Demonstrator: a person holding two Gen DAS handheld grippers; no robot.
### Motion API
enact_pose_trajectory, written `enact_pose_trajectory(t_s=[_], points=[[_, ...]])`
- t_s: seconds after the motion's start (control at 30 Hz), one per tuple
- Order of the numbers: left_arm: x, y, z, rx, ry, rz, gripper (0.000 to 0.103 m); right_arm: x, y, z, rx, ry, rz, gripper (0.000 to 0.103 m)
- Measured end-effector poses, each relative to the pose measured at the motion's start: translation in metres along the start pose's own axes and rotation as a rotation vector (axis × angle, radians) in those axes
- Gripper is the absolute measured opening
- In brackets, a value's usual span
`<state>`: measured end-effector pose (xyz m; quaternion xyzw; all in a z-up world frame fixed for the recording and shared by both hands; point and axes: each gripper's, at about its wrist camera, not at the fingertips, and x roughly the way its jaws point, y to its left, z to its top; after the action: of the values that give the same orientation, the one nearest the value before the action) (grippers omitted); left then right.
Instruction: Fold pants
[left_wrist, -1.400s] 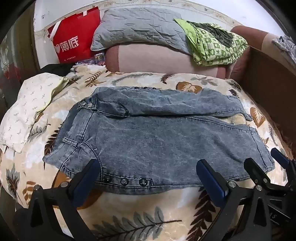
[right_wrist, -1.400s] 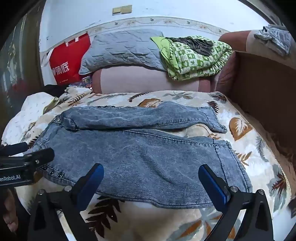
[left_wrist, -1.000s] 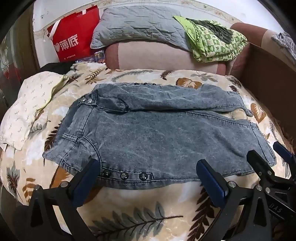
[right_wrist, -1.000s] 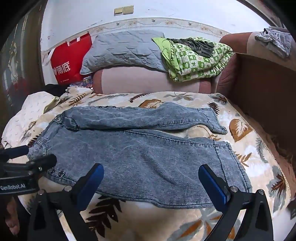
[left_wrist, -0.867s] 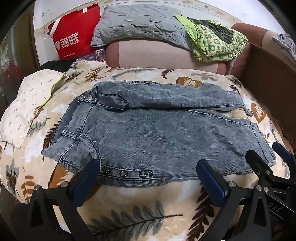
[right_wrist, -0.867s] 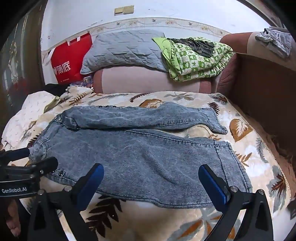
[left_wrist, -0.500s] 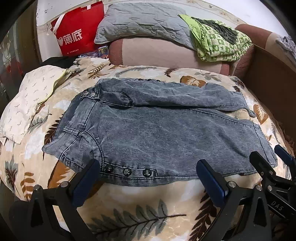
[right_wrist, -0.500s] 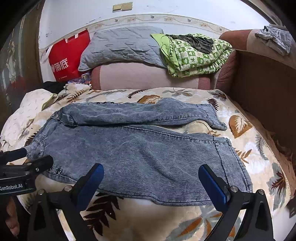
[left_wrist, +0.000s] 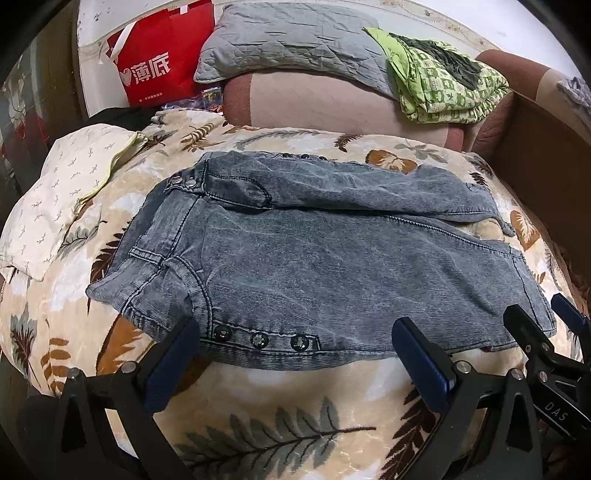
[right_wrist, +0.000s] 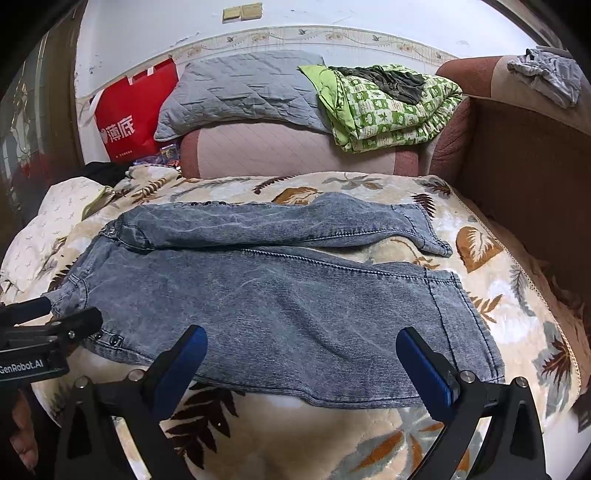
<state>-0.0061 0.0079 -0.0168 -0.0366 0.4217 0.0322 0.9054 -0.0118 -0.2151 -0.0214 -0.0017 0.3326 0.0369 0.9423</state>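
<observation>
Jaws of both grippers stand wide apart and hold nothing: the left gripper hovers at the near edge of the grey-blue jeans by the snap buttons, the right gripper at the same edge nearer the leg hems. Those jeans lie flat across the leaf-print blanket, one leg beyond the other. Beyond the jeans sit a grey pillow, a green quilt and a red bag.

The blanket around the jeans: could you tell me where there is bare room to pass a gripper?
Bare blanket lies along the near edge of the jeans, and right of the leg hems beside the brown side panel. The left is crowded by the cream cushion.
</observation>
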Motion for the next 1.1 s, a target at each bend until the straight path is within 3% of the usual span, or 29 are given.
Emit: enact_pose_trajectory(t_s=[1.1], points=[[0.0011, 0.0025, -0.0017, -0.006, 0.005, -0.001, 0.103, 0.0, 0.0009, -0.0009, -0.006, 0.003, -0.002, 0.103]])
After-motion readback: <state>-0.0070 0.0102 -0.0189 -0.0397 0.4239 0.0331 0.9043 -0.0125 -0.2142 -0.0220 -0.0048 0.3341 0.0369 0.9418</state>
